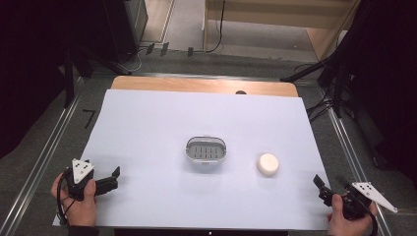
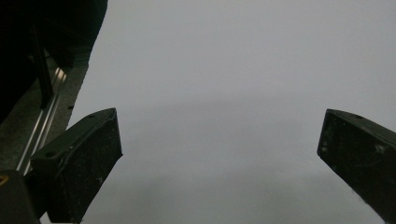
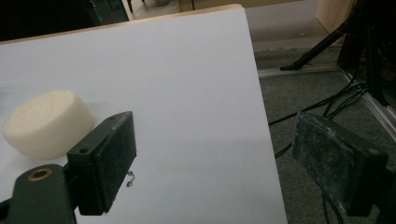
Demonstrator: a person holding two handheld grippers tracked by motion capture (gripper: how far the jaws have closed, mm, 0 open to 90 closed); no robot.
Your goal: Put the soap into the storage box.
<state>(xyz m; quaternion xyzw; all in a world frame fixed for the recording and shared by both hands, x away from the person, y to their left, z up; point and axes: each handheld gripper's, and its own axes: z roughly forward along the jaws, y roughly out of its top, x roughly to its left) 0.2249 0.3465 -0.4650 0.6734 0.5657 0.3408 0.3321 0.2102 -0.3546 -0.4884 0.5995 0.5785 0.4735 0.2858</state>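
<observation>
A round cream-white puck, like a bar of soap [image 1: 268, 164], lies on the white sheet [image 1: 162, 118] right of centre. An oval grey dish with a slotted floor [image 1: 206, 150] stands at the middle. My left gripper [image 1: 113, 179] rests low at the front left corner. In the left gripper view its jaws [image 2: 219, 133] stand wide open over bare sheet. My right gripper [image 1: 321, 189] sits at the front right edge, open, with nothing between its jaws [image 3: 212, 135]. In that view the puck [image 3: 46, 122] lies beyond and left of the left finger [image 3: 105, 158].
The sheet's right edge [image 3: 261, 116] drops to grey carpet with black cables [image 3: 336, 105] and tripod legs [image 1: 307, 71]. A metal rail [image 1: 46, 157] runs along the left side. Bare wood of the tabletop [image 1: 204, 85] shows at the far edge.
</observation>
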